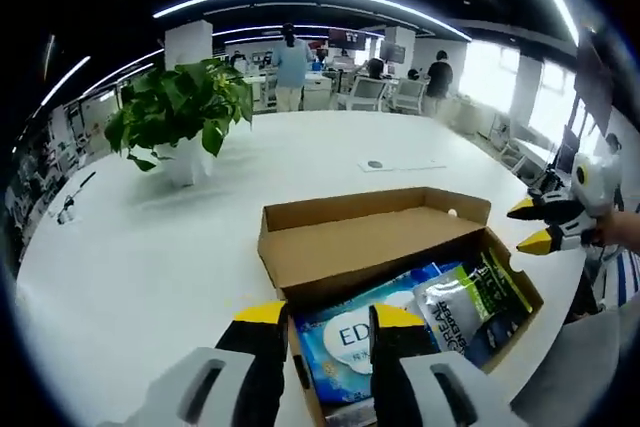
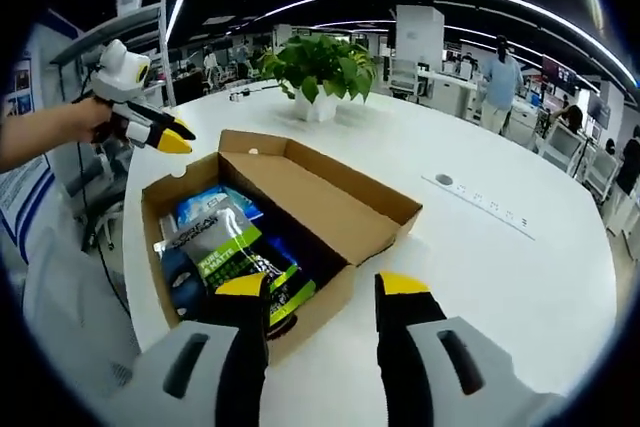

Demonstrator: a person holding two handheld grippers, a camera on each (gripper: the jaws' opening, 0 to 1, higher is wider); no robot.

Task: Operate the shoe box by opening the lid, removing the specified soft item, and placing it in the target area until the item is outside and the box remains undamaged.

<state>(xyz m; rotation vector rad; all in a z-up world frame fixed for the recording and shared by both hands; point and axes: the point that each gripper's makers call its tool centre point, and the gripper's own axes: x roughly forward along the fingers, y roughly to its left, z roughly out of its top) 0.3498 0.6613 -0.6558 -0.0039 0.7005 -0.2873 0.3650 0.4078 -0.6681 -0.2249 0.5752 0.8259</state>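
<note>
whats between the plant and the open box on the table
Bare white table separates the potted plant from the cardboard box, clearest in the left gripper view.

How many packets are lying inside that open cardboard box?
2 visible: a blue packet at the near end by the left gripper, and a silver-and-green packet beside it. More may lie hidden beneath them or under the lid.

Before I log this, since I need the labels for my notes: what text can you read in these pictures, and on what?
"ED": blue and white packet in the box; the rest is hidden by the left gripper.
"PURE MATTE": grey and green pouch, right gripper view.
"CREAM", less surely: same pouch, left gripper view.
Smaller print on both packs is too blurred to read.
</note>
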